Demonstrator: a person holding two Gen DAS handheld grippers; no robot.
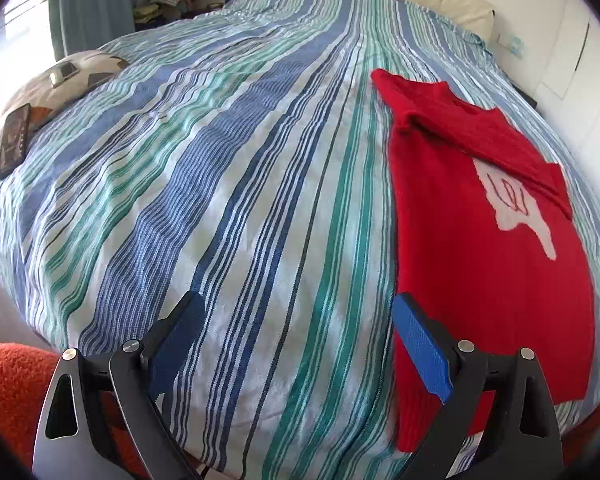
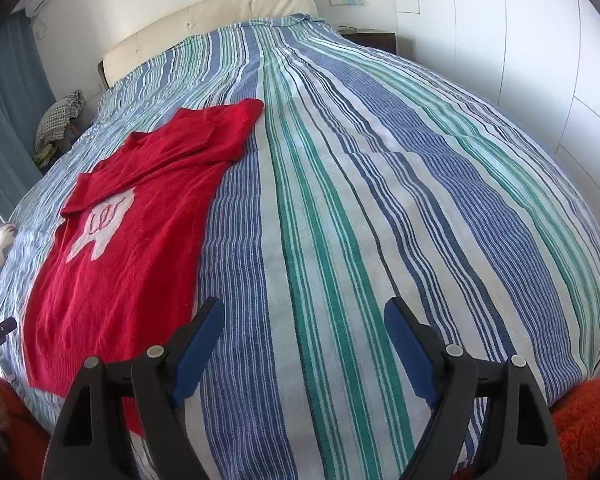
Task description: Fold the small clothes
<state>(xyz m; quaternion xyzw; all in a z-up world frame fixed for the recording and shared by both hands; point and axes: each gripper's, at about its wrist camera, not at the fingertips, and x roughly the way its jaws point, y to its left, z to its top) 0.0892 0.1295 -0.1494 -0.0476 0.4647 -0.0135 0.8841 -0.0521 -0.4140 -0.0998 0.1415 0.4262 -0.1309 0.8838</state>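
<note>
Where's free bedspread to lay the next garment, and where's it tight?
Free: the broad striped bedspread right of the red sweater, up to the headboard; also the stretch between the sweater and the patterned cushion. Tight: the cushion corner, with a phone on it, and the sweater's footprint itself.

Bright daylight floods in from the overexposed window (image 1: 4,40) at the left, washing out that side — both fisheye views stay sharp at centre but bow and vignette black at the corners.
</note>
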